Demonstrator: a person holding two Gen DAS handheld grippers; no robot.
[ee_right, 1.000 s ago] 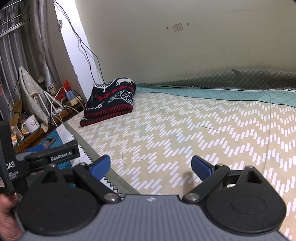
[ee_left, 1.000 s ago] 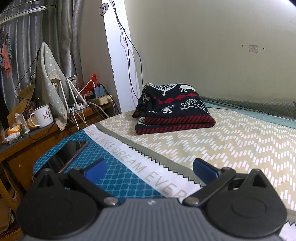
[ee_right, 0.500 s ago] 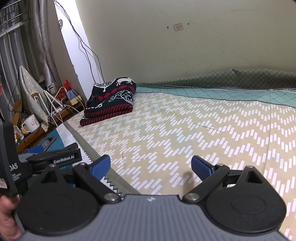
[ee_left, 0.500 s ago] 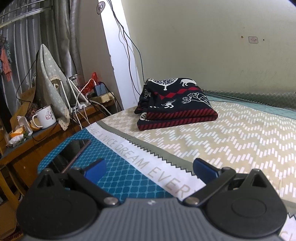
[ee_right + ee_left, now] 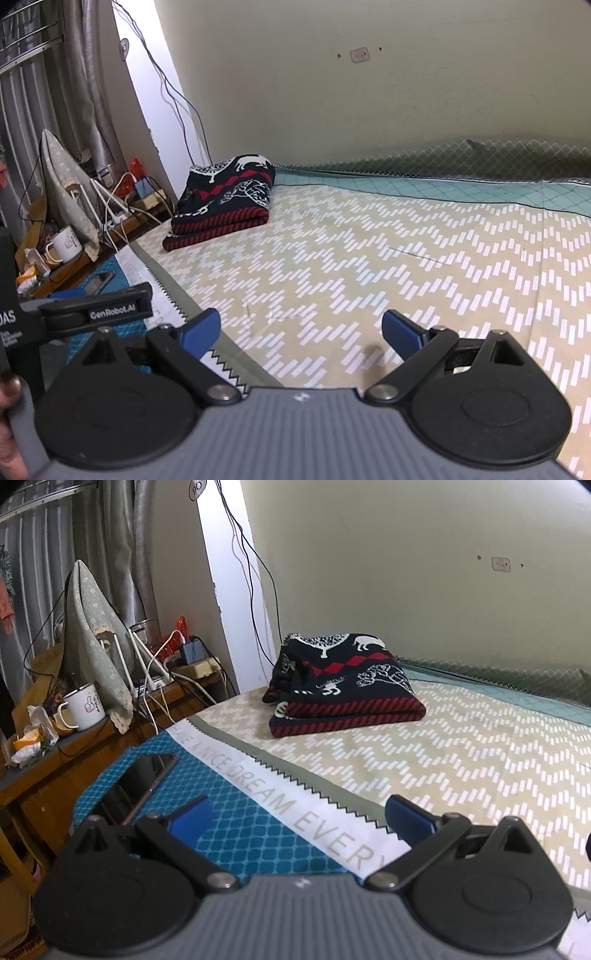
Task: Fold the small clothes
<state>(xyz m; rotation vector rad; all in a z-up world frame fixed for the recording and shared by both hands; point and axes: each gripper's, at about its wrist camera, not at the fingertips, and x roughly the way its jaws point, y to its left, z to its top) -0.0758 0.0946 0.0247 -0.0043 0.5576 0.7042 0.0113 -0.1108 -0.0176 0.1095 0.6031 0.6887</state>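
A folded dark knit garment (image 5: 343, 686) with red stripes and white animal figures lies on the bed's far left corner by the wall; it also shows in the right wrist view (image 5: 225, 201). My left gripper (image 5: 299, 818) is open and empty, well short of the garment, above the bed's near edge. My right gripper (image 5: 301, 328) is open and empty over the beige patterned bedspread (image 5: 406, 258). The left gripper's body (image 5: 96, 314) shows at the left of the right wrist view.
A phone (image 5: 140, 782) lies on the teal part of the cover (image 5: 236, 834) by the bed's left edge. A wooden side table (image 5: 92, 746) at the left holds a white mug (image 5: 83, 707), cables and a cloth-covered object. The wall (image 5: 424, 572) runs behind the bed.
The left gripper has drifted slightly forward and right, so the garment looks a little nearer. The right gripper has barely moved. Both stay open.
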